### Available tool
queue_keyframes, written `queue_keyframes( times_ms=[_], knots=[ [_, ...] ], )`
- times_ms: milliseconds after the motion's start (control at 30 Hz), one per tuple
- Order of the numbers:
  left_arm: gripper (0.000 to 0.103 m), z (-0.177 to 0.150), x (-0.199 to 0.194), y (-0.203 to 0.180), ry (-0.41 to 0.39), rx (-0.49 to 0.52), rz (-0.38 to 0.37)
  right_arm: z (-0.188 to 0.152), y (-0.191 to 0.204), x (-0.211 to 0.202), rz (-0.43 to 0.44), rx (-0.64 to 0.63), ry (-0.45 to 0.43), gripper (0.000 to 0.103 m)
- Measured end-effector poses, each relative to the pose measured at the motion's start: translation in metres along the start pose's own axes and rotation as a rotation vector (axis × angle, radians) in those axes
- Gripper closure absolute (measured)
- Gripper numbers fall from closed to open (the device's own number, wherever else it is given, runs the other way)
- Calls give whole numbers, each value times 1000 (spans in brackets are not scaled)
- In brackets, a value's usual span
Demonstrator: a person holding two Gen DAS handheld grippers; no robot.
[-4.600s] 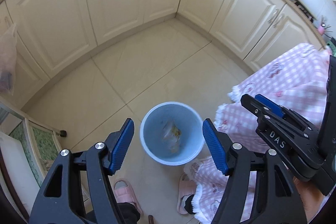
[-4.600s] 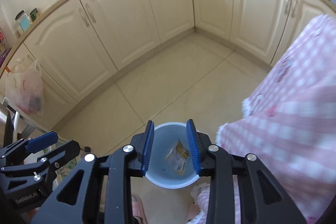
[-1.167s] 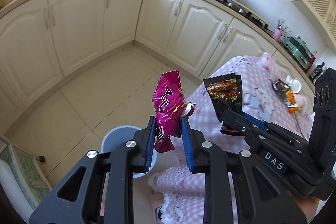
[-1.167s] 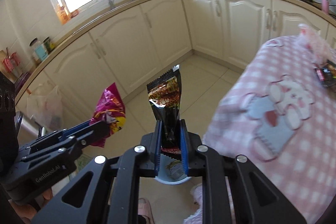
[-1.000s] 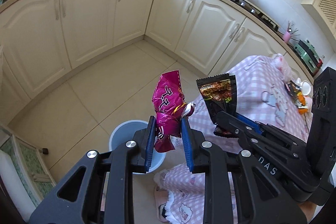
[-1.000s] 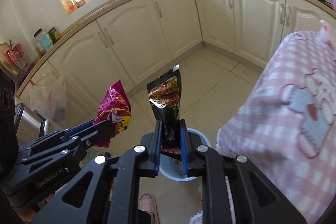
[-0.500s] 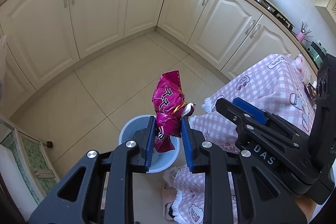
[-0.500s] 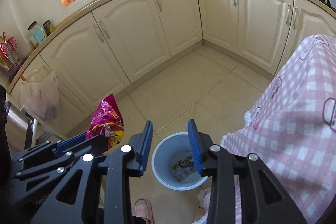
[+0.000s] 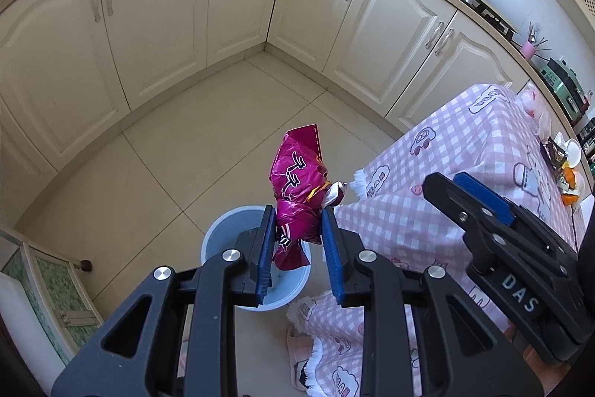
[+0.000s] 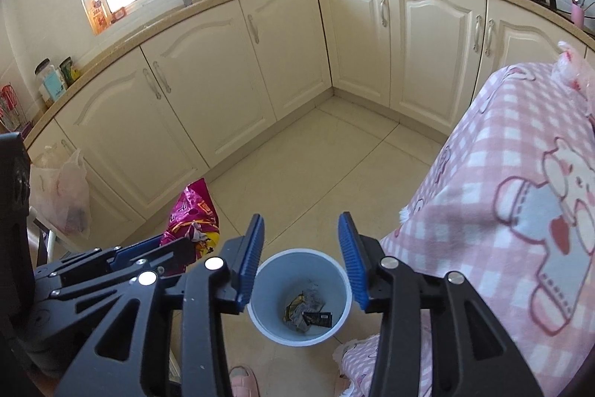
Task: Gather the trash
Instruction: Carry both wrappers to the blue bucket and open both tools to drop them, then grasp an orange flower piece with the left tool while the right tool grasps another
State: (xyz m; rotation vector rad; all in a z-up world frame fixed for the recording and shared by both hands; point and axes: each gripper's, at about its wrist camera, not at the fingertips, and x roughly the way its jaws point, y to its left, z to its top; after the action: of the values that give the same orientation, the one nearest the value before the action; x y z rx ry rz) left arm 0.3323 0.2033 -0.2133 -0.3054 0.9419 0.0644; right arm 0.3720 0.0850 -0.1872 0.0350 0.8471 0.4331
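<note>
Trash is what we are gathering, and the blue bin point(image 10: 299, 296) sits on the floor right under our right tongs point(image 10: 301, 261), framed between their blue pads so whatever they let go falls straight in. Those tongs are opening, with nothing between the pads; dark wrappers point(image 10: 308, 313) already lie at the bottom of the bin. Our left tongs point(image 9: 299, 248) hold narrow on a crumpled magenta snack bag point(image 9: 299, 188), gripped low so most of it sticks up above the pads. Beyond their tips the bin point(image 9: 223, 229) lies just below and slightly left, so we judge this bag goes in next. To the right of both tongs hangs the pink checked tablecloth point(image 10: 520, 181), close beside the bin.
</note>
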Motion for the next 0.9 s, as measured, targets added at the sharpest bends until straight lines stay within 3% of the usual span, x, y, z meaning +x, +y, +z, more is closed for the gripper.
queue_keyframes(
  times_ms=[100, 167, 567, 900],
  knots=[
    [66, 7, -7, -8, -32, 16, 7, 4, -7, -11, -3, 9, -31, 61],
    [46, 9, -15, -13, -64, 20, 19, 7, -11, -17, -4, 15, -44, 60],
    [42, 5, -52, -48, -113, 66, -1, 10, -44, -70, -17, 59, -112, 60],
    [39, -8, -80, -136, -150, 200, -103, -4, -113, -148, -106, 141, -219, 59]
  ],
)
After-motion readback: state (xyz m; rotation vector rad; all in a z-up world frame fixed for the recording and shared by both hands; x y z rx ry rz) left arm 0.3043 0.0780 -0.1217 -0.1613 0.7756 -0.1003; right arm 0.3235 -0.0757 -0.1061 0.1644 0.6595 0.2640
